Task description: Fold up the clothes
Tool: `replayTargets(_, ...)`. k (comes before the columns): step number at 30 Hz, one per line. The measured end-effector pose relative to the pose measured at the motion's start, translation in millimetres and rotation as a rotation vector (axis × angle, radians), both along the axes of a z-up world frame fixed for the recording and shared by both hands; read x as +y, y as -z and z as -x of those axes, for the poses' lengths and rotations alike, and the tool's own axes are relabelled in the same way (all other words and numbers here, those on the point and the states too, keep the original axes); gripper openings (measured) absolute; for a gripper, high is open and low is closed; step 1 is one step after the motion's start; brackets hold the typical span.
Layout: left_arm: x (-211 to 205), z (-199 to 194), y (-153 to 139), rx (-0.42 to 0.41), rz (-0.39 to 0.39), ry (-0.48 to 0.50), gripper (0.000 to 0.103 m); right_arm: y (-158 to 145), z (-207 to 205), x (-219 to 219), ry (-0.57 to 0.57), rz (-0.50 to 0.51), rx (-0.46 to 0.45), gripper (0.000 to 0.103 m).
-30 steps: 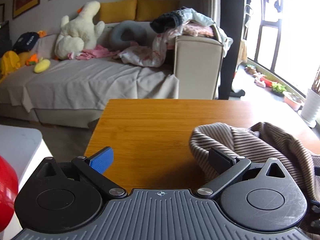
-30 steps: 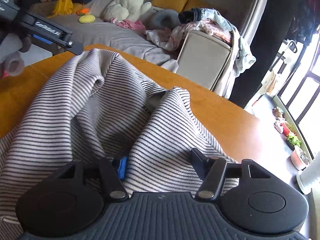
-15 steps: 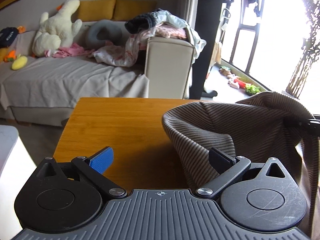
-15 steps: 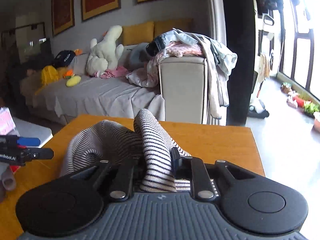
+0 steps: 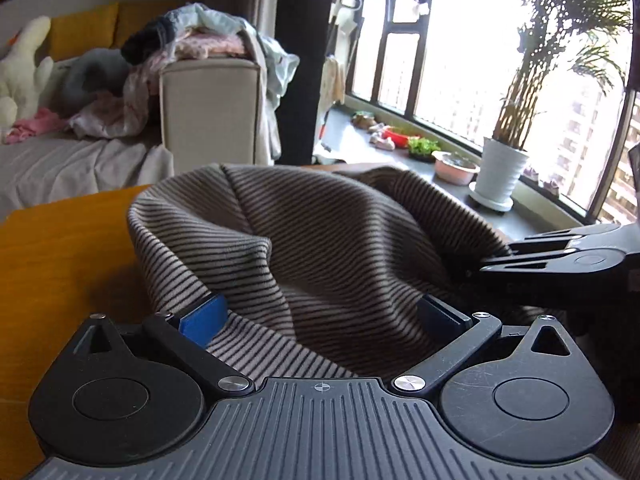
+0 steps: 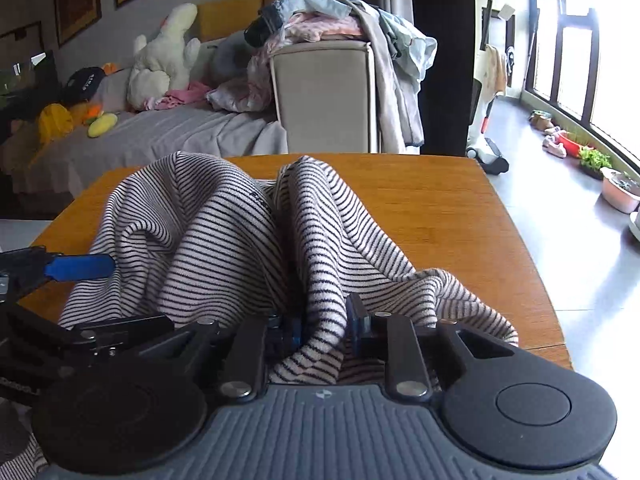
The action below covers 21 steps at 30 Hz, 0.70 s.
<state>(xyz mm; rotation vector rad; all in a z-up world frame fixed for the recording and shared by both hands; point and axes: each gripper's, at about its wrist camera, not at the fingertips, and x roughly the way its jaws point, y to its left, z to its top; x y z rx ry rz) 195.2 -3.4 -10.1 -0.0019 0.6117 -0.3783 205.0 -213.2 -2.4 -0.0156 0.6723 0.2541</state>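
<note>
A striped garment (image 6: 208, 240) lies bunched on the wooden table (image 6: 440, 208). My right gripper (image 6: 322, 324) is shut on a raised fold of it, with cloth pinched between the pads. In the left wrist view the same garment (image 5: 340, 248) rises in a loose hump. My left gripper (image 5: 320, 316) is open, its jaws wide apart with cloth lying between them and neither pad pressing. The right gripper (image 5: 492, 258) enters that view from the right and holds the cloth's far edge. The left gripper's blue pad (image 6: 80, 268) shows at the garment's left side.
Behind the table stands a sofa (image 6: 160, 136) with plush toys and a heap of clothes (image 6: 320, 20) on its armrest. To the right are a window sill, a potted plant (image 5: 500, 172) and bare floor. Bare table top (image 5: 60, 260) lies left of the garment.
The right gripper has closed on a fold of the garment and turned. The left gripper has swung right, from bare table onto the garment, so cloth now lies between its open jaws.
</note>
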Motion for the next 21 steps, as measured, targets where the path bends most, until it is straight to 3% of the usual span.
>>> replayTargets(4,18,12,0,0.013,0.014,-0.029,0.103,-1,8,10,-0.041,-0.031,0.024,0.022)
replayTargets(7,31,28,-1,0.013,0.009,-0.046,0.103,-9,18,24,-0.095,0.007,0.026,0.023)
replayTargets(15,57,73,-4,0.014,0.01,-0.087,0.103,-32,23,73,-0.08,0.192,-0.139,0.026)
replayTargets(16,58,78,-4,0.013,0.006,-0.09,0.103,-30,19,79,-0.099,0.2,-0.123,0.02)
replayTargets(17,60,82,-4,0.013,0.003,-0.094,0.103,-30,15,84,-0.135,0.185,-0.096,0.005)
replayTargets(18,61,85,-5,0.013,-0.001,-0.096,0.103,-33,12,86,-0.159,0.17,-0.089,0.005)
replayTargets(21,63,92,-5,0.015,-0.016,-0.107,0.103,-68,14,71,-0.119,0.124,-0.239,0.005)
